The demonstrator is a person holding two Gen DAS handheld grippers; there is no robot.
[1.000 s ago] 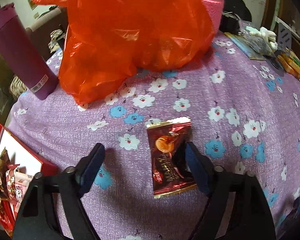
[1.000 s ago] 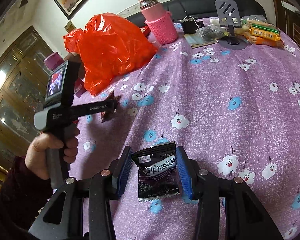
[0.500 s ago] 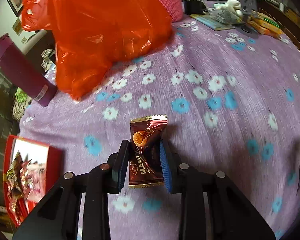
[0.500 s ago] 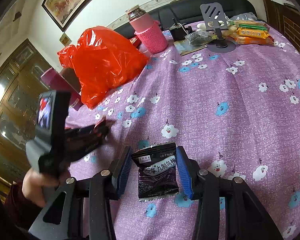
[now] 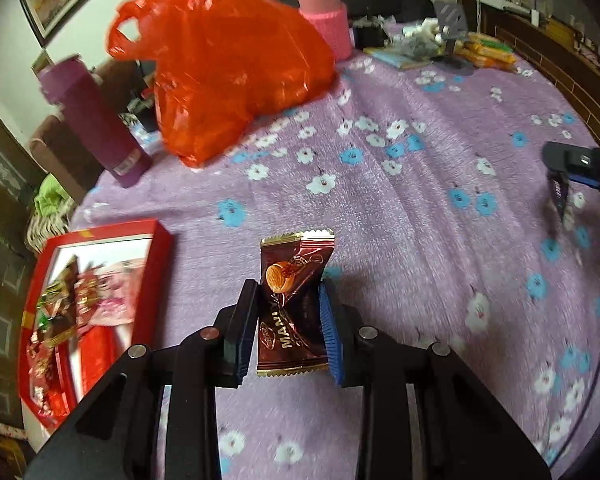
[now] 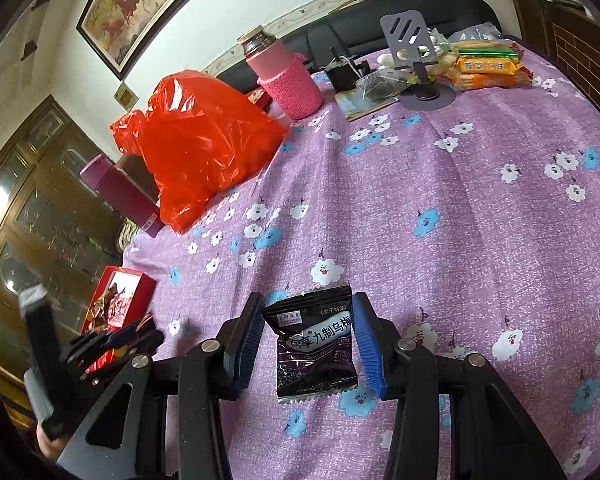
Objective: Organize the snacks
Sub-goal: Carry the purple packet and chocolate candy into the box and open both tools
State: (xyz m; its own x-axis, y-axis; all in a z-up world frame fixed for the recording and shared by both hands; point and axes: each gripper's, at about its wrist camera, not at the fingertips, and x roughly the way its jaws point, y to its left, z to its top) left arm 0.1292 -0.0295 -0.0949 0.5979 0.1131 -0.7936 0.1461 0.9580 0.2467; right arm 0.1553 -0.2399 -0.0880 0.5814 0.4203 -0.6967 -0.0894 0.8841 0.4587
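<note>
My left gripper (image 5: 288, 292) is shut on a maroon almond candy (image 5: 296, 264), which it holds upright above the purple flowered cloth. To its left lies an open red box (image 5: 158, 248) with several wrapped sweets inside. My right gripper (image 6: 310, 300) is shut on a black plum packet (image 6: 316, 344), holding it by its side edges just over the cloth. In the right wrist view the left gripper (image 6: 140, 330) shows blurred at lower left, close to the red box (image 6: 140, 280). The left wrist view catches the right gripper (image 5: 560, 164) at the far right with the dark packet (image 5: 558, 196) hanging from it.
A red plastic bag (image 5: 228, 80) bulges at the back left beside a purple bottle (image 5: 96, 120). A pink-sleeved flask (image 6: 288, 80), a grey phone stand (image 6: 412, 40) and orange biscuit packs (image 6: 488, 68) stand at the far end. The table edge runs along the left by the box.
The left gripper shut on the almond candy, lifted it off the cloth and carried it left toward the red box. The right gripper kept still with its black packet.
</note>
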